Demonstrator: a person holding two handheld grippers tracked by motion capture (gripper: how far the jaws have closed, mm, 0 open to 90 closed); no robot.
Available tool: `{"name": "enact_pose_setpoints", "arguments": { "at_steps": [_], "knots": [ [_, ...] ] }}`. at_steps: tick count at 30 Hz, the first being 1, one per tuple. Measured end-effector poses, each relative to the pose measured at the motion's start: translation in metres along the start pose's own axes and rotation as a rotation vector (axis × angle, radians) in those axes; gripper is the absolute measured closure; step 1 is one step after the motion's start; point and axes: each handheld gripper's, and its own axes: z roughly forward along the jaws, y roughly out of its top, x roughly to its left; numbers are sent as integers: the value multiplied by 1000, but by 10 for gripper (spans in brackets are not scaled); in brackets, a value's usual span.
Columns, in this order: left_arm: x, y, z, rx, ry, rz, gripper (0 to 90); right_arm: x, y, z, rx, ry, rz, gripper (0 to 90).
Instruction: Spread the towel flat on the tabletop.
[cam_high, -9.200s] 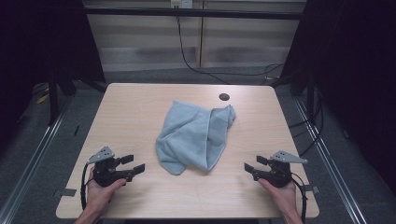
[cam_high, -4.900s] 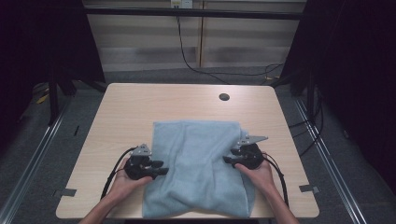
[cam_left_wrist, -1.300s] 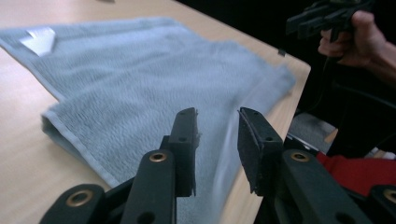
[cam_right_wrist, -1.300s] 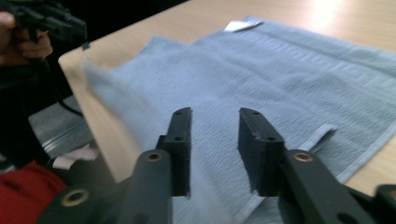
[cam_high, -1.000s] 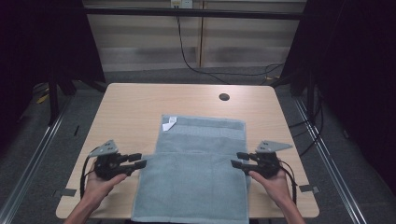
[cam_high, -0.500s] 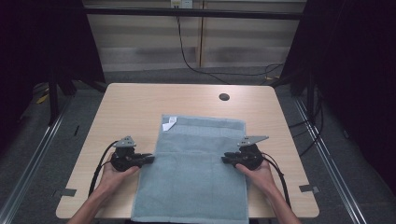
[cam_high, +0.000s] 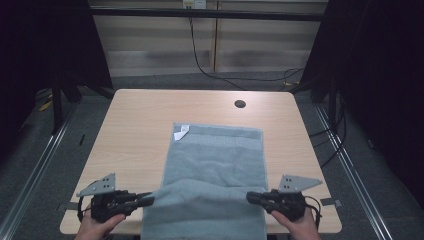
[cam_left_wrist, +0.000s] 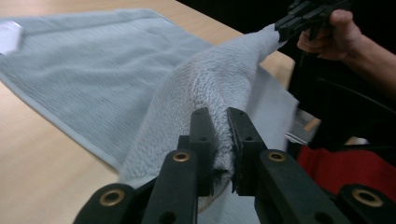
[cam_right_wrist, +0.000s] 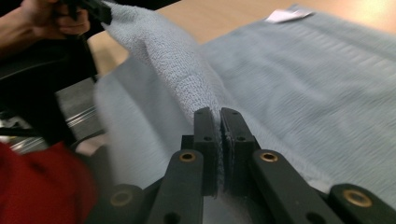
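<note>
A grey rectangular terry towel (cam_high: 215, 170) lies on the table's near half. The left gripper (cam_high: 145, 200) and right gripper (cam_high: 254, 197) each pinch 1 near towel edge; lift both level, then fold away evenly.

Right gripper (cam_right_wrist: 219, 116): black jaws pinched on grey towel (cam_right_wrist: 327, 93) fold.
Far end: left gripper (cam_right_wrist: 91, 8) clamps towel edge.
Underneath: wooden table (cam_right_wrist: 224, 18).

One overhead camera, two riding the grippers.
The high view looks forward and down over the table (cam_high: 150, 120); both gripper views sit close along their jaws, sharing the towel (cam_high: 215, 160) at the table's near edge.
</note>
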Motion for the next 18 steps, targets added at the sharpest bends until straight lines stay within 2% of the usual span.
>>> {"name": "enact_pose_setpoints", "arguments": {
  "at_steps": [1, 3, 4, 5, 6, 7, 8, 10, 11, 13, 15, 17, 18],
  "knots": [
    [-1, -3, -1, 16, -11, 5, 750, 6, -4, -3, 9, 7, -6, 835],
    [0, -6, 0, 4, -14, -18, 614, 11, -9, -8, 18, 7, -9, 744],
    [5, -5, 0, 1, -19, -19, 614, 11, -9, -8, 18, 7, -9, 744],
    [8, -2, 2, -12, 25, -23, 597, 8, -9, -9, 4, 2, -4, 711],
    [17, 5, 6, 1, 55, -21, 518, -2, -4, -8, -20, -2, 18, 675],
    [17, 5, 6, 1, 55, -21, 525, -2, -4, -8, -20, -2, 18, 675],
    [25, 10, 11, -12, 62, -22, 525, -7, -2, -7, -25, -3, 20, 676],
    [40, 19, 22, 14, 99, -32, 532, -22, 5, 2, -19, -11, 26, 674],
    [50, 24, 30, 26, 132, -36, 550, -30, 7, 9, -3, -25, 23, 676],
    [65, 31, 44, 75, 140, -38, 565, -46, 12, 24, 19, -37, 36, 680],
    [77, 37, 62, 97, 183, -33, 596, -60, 18, 41, 66, -76, 19, 680],
    [88, 43, 81, 150, 170, -20, 609, -76, 21, 57, 98, -88, 29, 678],
    [92, 44, 91, 177, 190, -11, 609, -82, 22, 65, 119, -99, 23, 671]
  ]
}}
